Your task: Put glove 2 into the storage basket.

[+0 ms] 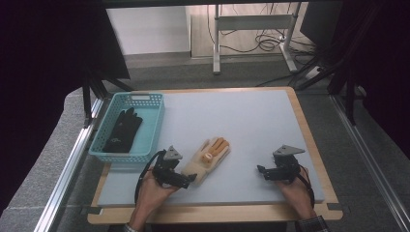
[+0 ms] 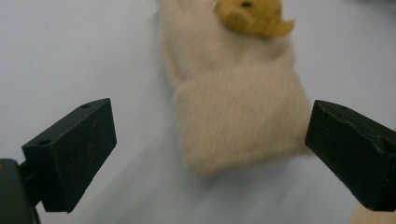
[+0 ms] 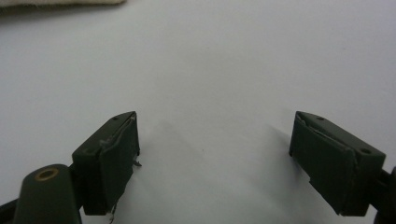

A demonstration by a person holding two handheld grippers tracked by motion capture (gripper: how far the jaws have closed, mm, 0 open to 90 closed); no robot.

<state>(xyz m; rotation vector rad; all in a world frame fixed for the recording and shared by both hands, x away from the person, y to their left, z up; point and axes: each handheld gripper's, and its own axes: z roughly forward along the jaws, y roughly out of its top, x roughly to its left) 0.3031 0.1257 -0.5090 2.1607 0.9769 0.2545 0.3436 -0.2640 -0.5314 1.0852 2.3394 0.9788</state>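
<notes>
A cream knitted glove (image 1: 209, 158) with orange-yellow fingers lies flat on the pale mat, cuff toward the person. My left gripper (image 1: 189, 178) sits at the cuff end, open; in the left gripper view the cream cuff (image 2: 238, 116) lies ahead between the two spread jaws, which do not touch it. My right gripper (image 1: 262, 171) rests on the mat at the right, open, with bare mat between its jaws (image 3: 215, 154). A strip of the cream glove (image 3: 60, 3) shows at the top left of the right gripper view. A black glove (image 1: 123, 130) lies in the light blue basket (image 1: 154, 126).
The basket stands at the mat's left edge. The pale mat (image 1: 251, 121) covers a wooden table (image 1: 314, 145). Beyond the table are a desk frame (image 1: 251, 29) and loose cables (image 1: 266, 43) on the floor.
</notes>
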